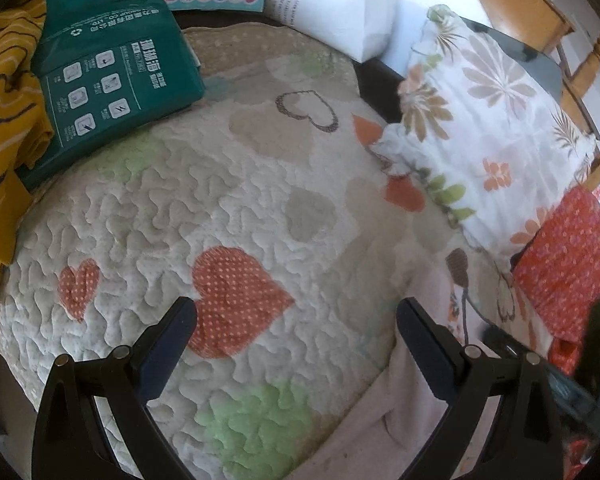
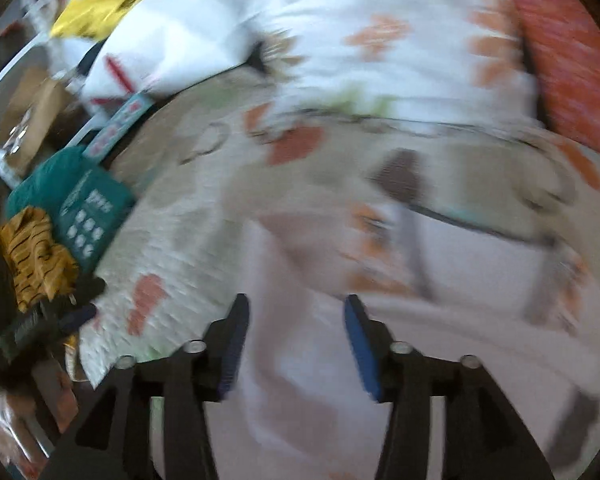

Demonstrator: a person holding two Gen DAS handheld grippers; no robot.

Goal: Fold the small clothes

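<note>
The step looks like the opening reach, no fold begun: the pale pink garment (image 2: pixel 300 360) lies loose on the near right of the heart-print quilt (image 1: pixel 172 216). The right gripper (image 2: pixel 292 346), its 2 fingers half spread, hovers over the cloth, pinching nothing; blur hides contact. The left gripper (image 1: pixel 296 340), spread wide, holds nothing; next it must close on an edge

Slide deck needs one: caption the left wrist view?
Open left gripper hovers over heart-patterned quilt, pale pink garment at its right.
</note>
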